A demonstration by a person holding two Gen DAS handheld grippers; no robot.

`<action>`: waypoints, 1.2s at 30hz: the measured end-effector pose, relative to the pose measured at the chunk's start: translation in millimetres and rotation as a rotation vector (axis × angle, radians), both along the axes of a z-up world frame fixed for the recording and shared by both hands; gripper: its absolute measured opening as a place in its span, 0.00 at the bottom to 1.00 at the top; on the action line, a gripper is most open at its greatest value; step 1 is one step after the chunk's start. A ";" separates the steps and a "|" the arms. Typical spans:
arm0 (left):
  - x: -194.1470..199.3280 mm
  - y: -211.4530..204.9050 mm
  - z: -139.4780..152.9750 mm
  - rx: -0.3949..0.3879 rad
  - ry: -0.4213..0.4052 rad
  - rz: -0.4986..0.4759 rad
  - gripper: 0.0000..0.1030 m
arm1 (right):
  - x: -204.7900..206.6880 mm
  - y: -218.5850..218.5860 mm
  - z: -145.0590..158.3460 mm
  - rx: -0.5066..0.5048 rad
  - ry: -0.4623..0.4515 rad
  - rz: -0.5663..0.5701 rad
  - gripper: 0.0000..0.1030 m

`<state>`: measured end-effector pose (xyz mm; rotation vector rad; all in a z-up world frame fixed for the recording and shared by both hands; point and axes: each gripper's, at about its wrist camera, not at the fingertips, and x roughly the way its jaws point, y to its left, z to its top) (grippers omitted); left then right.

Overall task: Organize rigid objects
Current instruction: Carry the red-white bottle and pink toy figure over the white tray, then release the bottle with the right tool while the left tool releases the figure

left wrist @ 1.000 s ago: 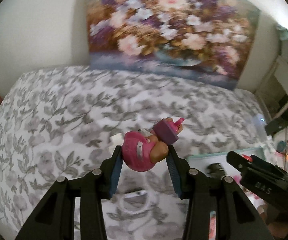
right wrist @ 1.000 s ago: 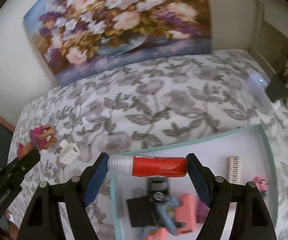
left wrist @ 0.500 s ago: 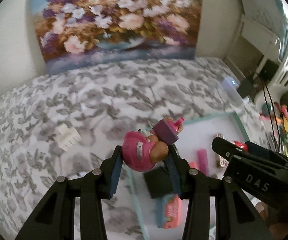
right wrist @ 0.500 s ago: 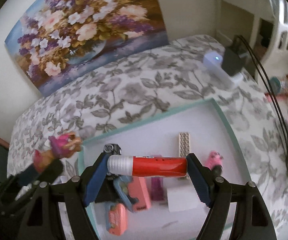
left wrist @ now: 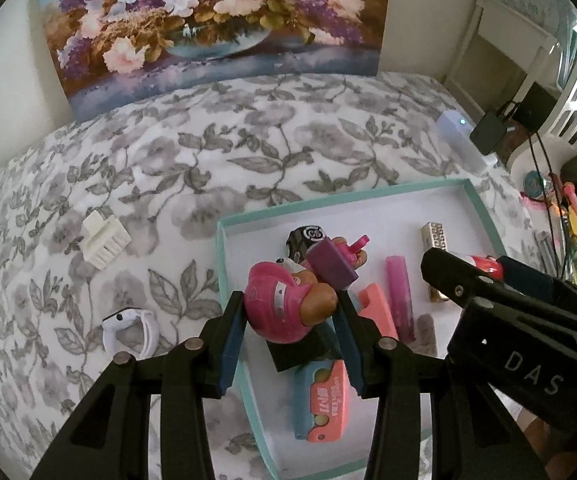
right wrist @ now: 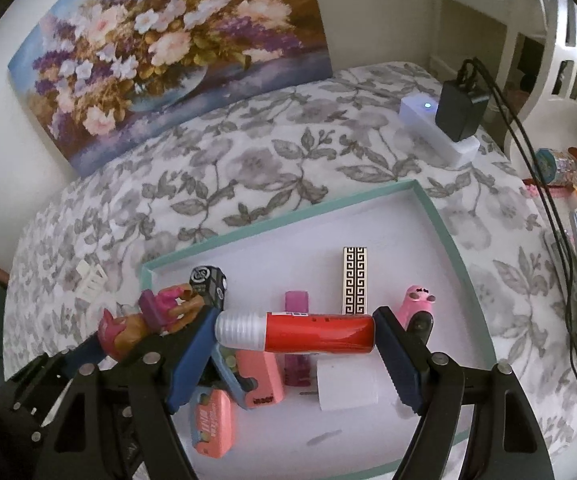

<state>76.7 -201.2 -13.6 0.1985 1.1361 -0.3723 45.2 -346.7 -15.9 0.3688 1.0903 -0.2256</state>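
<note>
Doll (left wrist: 288,304) sits clamped by its pink helmet in my left gripper (left wrist: 288,328), hanging over the teal tray's (left wrist: 484,216) nine o'clock edge, ready to drop. My right gripper (right wrist: 294,334) pinches the red tube (right wrist: 316,334) end to end, level above the tray's middle for a flat release.

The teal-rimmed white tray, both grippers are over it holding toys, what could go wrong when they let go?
1. The left gripper clamps the pink-helmeted doll figure by its round head only; it may roll once released.
2. The red glue stick with a white cap, held end to end by the right gripper, hangs over pink items crowding the teal-rimmed white tray and could land on them.
3. The grippers sit close together and might bump.
</note>
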 end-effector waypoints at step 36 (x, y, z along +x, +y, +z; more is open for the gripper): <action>9.4 20.0 11.1 0.004 0.009 0.058 0.69 | -3.8 -19.4 8.4 0.003 -0.024 -0.071 1.00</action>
